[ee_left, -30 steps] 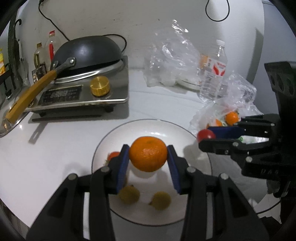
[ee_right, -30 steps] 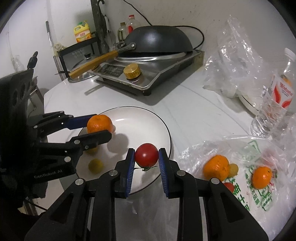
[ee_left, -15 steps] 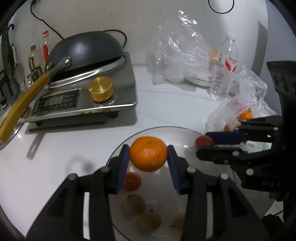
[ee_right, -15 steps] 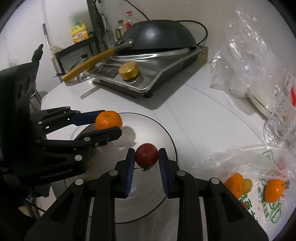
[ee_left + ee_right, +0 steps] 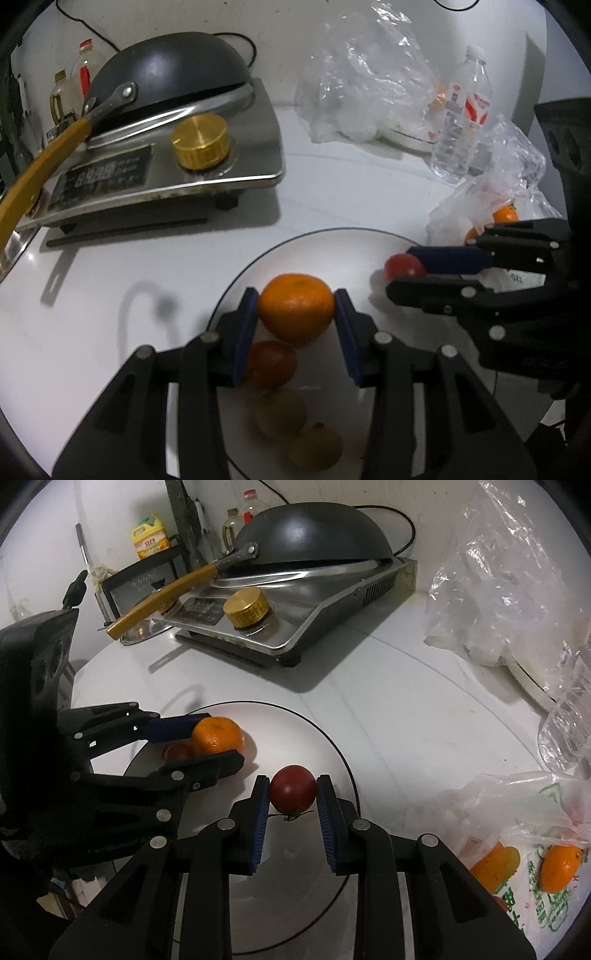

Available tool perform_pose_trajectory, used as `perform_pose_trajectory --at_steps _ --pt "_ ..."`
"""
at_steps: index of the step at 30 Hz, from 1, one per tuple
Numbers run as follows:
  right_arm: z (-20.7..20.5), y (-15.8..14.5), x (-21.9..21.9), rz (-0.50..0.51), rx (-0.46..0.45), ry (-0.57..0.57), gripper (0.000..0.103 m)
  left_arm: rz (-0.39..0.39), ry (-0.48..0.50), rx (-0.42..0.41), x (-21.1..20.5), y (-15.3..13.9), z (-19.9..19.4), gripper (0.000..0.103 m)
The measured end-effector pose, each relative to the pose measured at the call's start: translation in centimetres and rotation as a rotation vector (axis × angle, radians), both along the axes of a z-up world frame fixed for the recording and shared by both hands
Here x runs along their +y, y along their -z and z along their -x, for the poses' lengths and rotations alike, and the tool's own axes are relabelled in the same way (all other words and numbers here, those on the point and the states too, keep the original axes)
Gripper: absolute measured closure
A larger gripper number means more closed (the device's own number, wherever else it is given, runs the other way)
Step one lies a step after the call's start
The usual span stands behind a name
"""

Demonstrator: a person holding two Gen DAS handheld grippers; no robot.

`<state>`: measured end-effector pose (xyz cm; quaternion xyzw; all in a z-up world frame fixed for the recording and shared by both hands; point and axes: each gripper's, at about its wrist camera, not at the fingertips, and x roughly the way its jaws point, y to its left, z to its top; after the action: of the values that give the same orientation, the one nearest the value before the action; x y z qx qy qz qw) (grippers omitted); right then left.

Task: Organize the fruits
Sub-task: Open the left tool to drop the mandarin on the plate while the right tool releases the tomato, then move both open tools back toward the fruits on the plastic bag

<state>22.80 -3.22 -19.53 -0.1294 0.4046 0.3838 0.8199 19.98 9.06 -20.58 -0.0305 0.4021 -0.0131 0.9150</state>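
My left gripper (image 5: 295, 306) is shut on an orange mandarin (image 5: 295, 305) and holds it low over the white plate (image 5: 332, 243). The mandarin also shows in the right wrist view (image 5: 218, 735). My right gripper (image 5: 292, 789) is shut on a red tomato (image 5: 292, 788) over the plate's right side (image 5: 295, 731). On the plate lie another red tomato (image 5: 271, 363) and two small yellow-green fruits (image 5: 280, 413). A plastic bag (image 5: 517, 812) at the right holds more mandarins (image 5: 559, 864).
An induction cooker (image 5: 166, 173) with an upturned black wok (image 5: 166, 70) and a brass knob (image 5: 201, 140) stands at the back left. Crumpled clear bags (image 5: 369, 74) and a water bottle (image 5: 461, 110) stand at the back right. Bottles and a rack (image 5: 147, 546) are behind.
Both grippers moved forward and lower over the plate with their fruit still held. The plate and cooker look nearer now.
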Motion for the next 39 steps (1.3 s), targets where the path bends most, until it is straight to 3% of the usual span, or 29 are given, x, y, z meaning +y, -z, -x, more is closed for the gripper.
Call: perform_pose_trajectory --at_steps 17,24,39 --pt "-0.6 0.2 2.2 -0.026 0.044 0.026 0.075 0.061 -0.039 -0.053 2.2 -1.6 1.0 0.058" --pt "-1.0 0.6 2.3 -0.050 0.079 0.054 0.075 0.053 -0.072 -0.052 2.9 -2.0 1.9 0.056" --pt "1.2 -2.0 0.4 -0.061 0.015 0.075 0.075 0.025 -0.073 -0.075 2.0 -3.4 3.7 0.056"
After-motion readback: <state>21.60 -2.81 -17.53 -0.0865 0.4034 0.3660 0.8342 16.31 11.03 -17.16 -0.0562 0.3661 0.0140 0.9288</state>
